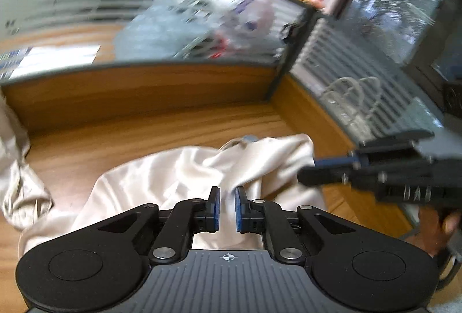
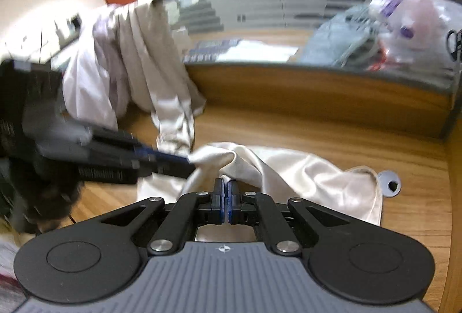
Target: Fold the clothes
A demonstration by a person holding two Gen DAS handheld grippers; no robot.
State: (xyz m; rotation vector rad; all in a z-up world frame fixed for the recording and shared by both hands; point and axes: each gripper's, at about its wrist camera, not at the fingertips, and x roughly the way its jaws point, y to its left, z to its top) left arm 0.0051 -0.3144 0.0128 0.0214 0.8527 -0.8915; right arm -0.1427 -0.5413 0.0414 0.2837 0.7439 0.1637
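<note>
Right gripper (image 2: pixel 226 199) has its jaws pressed together, empty, above a cream satin garment (image 2: pixel 303 177) on the wooden table (image 2: pixel 332 137). Left gripper (image 1: pixel 227 204), jaws narrowly parted, touches its fold. Only the right wrist view shows the grey cable grommet (image 2: pixel 389 184).

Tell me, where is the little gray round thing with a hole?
In the right wrist view, the gray round cap sits flat in the wooden desk on the right side, just past the right corner of the cream cloth.

Bright, even daylight; both fisheye views bow at the edges, with motion blur throughout.
</note>
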